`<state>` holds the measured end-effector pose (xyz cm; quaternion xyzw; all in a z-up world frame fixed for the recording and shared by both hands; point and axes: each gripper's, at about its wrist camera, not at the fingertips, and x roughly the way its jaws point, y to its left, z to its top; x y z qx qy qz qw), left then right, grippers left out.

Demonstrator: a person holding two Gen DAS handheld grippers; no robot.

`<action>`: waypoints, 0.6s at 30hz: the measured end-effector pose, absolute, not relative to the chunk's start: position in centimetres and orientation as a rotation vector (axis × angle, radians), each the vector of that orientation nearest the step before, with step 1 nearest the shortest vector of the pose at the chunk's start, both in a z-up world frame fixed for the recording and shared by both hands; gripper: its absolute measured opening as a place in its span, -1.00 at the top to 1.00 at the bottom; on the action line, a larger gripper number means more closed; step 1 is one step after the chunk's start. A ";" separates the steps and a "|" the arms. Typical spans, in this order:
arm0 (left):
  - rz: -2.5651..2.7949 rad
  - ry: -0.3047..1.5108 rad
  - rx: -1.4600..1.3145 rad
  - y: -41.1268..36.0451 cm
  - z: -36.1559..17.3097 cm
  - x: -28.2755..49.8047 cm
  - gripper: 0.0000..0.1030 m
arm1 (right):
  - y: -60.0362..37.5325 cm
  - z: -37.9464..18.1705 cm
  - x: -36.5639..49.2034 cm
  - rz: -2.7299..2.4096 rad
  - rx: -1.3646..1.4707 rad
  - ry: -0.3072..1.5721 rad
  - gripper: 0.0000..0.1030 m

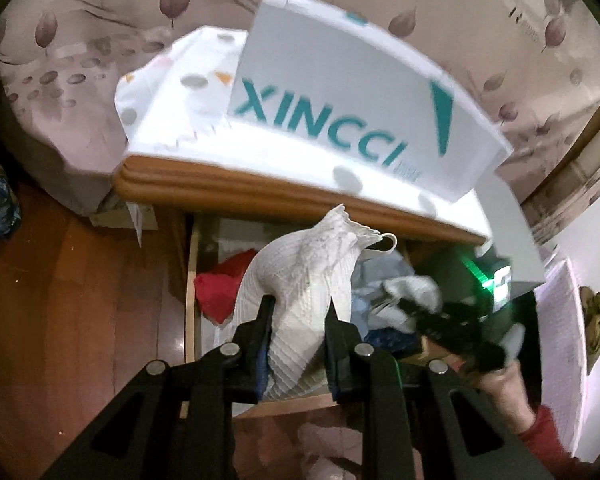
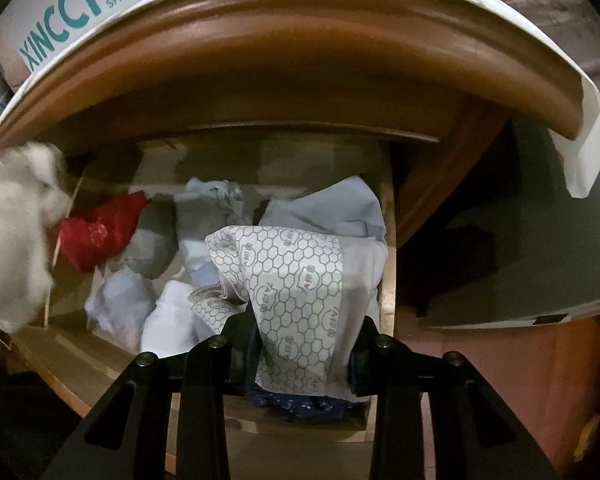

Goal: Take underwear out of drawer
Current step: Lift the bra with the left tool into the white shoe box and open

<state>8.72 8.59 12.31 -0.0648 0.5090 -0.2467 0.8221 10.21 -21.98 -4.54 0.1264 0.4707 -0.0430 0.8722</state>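
Observation:
My left gripper (image 1: 300, 308) is shut on a white ribbed piece of underwear (image 1: 308, 264) and holds it up above the open wooden drawer (image 1: 191, 280). My right gripper (image 2: 304, 328) is shut on a white garment with a grey honeycomb print (image 2: 296, 280), low at the drawer's right side. The right gripper also shows in the left wrist view (image 1: 440, 320), blurred. The lifted white underwear appears blurred at the left of the right wrist view (image 2: 12, 232). Inside the drawer lie a red piece (image 2: 100, 232), grey and pale blue pieces (image 2: 324, 208), and a dark blue patterned piece (image 2: 296, 402).
The nightstand top (image 1: 260, 188) overhangs the drawer and carries a white XINCCI shoe box (image 1: 340, 112) on a spotted cloth. A bed with leaf-print cover (image 1: 60, 80) is behind. Wood floor (image 1: 60, 300) lies left. A white wall (image 1: 588, 240) stands right.

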 end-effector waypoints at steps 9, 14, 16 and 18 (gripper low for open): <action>-0.551 0.908 -0.179 10.6 22.6 9.2 0.59 | -22.1 -5.0 10.4 -0.095 0.275 1.010 0.40; -0.533 0.785 -0.158 10.0 28.9 10.8 0.59 | -21.8 -5.3 10.6 -0.103 0.263 1.015 0.41; -0.522 0.742 -0.150 9.2 31.0 11.9 0.59 | -21.8 -5.4 10.7 -0.108 0.262 1.014 0.41; -0.512 0.729 -0.156 8.5 32.3 13.2 0.59 | -22.0 -5.5 10.7 -0.116 0.266 1.017 0.41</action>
